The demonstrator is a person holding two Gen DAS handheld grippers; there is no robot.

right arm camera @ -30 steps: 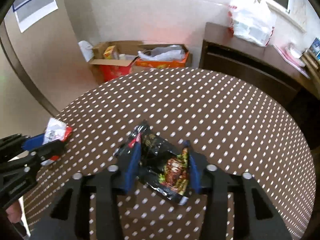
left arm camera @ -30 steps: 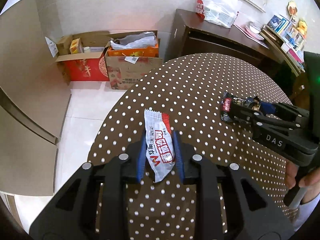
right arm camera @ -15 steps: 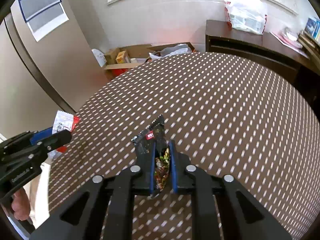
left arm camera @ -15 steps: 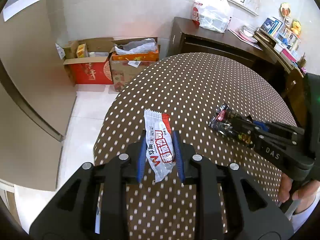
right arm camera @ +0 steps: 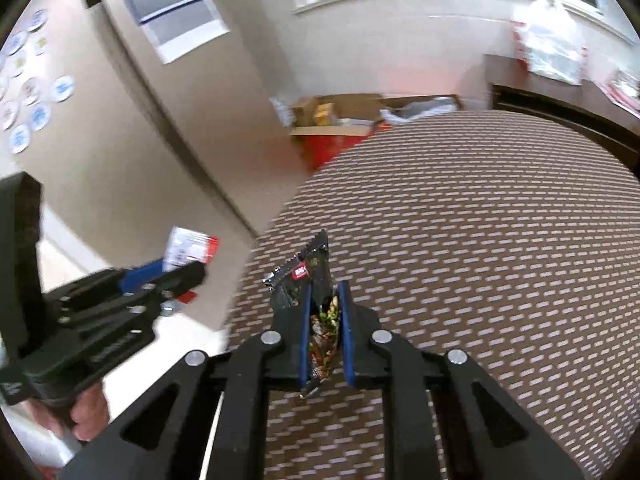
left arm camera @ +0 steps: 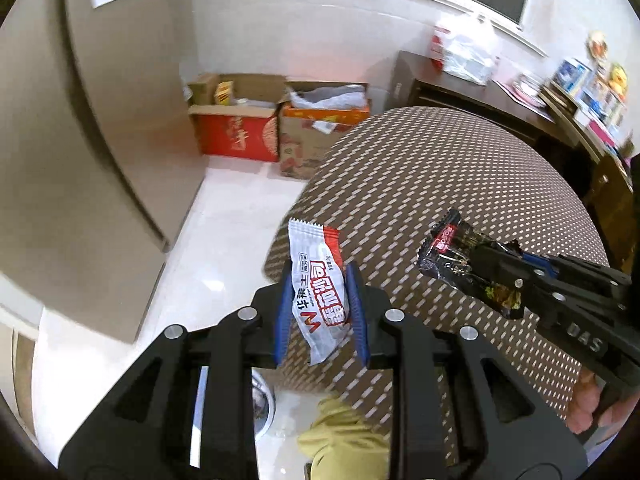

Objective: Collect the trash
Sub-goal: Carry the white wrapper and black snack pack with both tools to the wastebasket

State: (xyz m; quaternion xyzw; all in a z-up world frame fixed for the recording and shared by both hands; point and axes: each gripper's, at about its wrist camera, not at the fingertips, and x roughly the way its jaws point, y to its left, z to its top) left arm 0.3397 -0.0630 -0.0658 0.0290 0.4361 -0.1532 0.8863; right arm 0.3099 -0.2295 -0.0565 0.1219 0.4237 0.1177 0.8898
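My left gripper [left arm camera: 319, 284] is shut on a white and red snack wrapper [left arm camera: 317, 280], held up past the left rim of the round dotted table [left arm camera: 460, 184]. The same wrapper [right arm camera: 191, 246] and left gripper [right arm camera: 188, 272] show at the left of the right wrist view. My right gripper [right arm camera: 325, 292] is shut on a crumpled black snack wrapper [right arm camera: 306, 280], lifted above the table [right arm camera: 480, 240] near its left edge. In the left wrist view the black wrapper [left arm camera: 460, 256] sticks out of the right gripper [left arm camera: 492, 264] at the right.
Open cardboard boxes [left arm camera: 276, 128] stand on the white floor by the far wall. A dark sideboard [left arm camera: 472, 92] with a plastic bag [left arm camera: 460, 52] is behind the table. Below my left gripper lie a round metal rim [left arm camera: 264, 404] and a yellow-green cloth [left arm camera: 344, 436].
The right gripper closed on the black wrapper and lifted it off the table. Both grippers have moved left and up with their wrappers, toward and past the table's left edge.
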